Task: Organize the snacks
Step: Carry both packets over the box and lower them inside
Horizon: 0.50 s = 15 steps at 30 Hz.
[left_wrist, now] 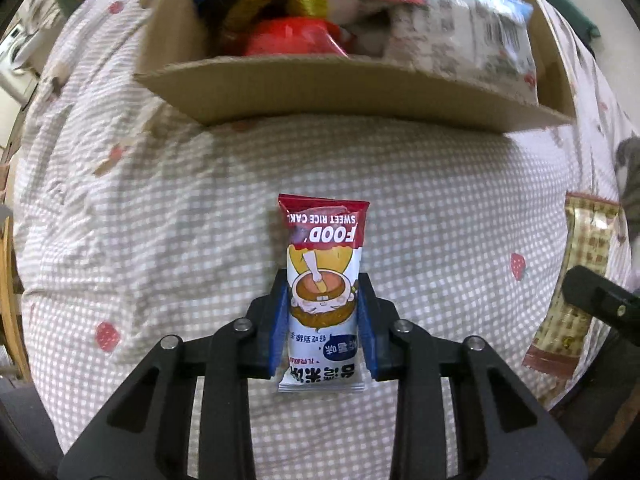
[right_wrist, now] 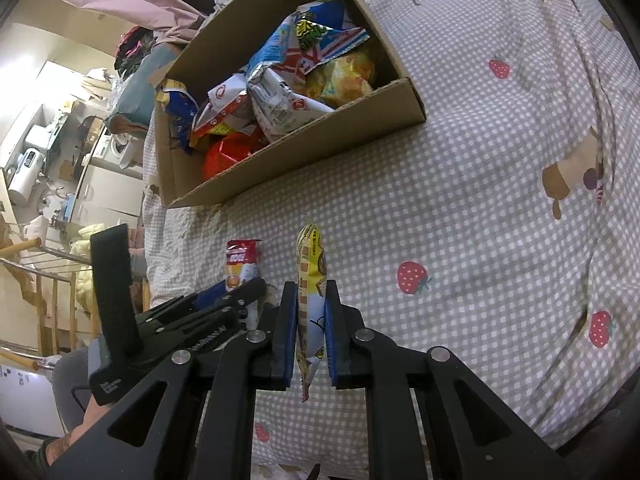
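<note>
Rice cake packet [left_wrist: 322,292]: clamped flat between the left gripper [left_wrist: 323,320] pads, near the cardboard box [left_wrist: 360,92]. Yellow snack packet [right_wrist: 311,308]: pinched edge-on in the right gripper [right_wrist: 311,332]. Judgement: lift each clear of the box's near wall before releasing. Box contents blurred; far packets indistinct.
</note>
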Tool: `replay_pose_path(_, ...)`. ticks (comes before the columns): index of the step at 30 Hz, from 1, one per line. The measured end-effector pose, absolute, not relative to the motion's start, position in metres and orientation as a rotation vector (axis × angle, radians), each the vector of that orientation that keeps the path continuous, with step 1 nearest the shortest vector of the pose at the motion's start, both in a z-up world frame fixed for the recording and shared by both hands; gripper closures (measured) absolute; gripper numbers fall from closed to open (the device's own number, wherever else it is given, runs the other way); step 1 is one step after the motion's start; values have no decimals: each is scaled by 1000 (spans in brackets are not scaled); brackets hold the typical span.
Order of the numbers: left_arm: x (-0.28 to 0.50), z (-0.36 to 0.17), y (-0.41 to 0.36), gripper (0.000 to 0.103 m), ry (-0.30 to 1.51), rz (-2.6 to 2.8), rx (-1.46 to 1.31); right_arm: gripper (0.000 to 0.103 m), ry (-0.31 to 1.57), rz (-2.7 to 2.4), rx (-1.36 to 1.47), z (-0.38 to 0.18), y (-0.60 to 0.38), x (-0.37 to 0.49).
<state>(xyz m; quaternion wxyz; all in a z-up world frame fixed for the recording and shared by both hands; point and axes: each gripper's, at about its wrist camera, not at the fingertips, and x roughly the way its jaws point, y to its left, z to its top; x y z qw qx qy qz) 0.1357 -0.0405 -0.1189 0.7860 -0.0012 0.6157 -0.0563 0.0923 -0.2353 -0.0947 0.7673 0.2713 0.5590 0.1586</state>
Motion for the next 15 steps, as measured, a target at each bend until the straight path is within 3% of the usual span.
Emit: replay_pose_path(15,126,-30,-25,76,1155,-136,2,90,1167,416,615,-73,-232,98)
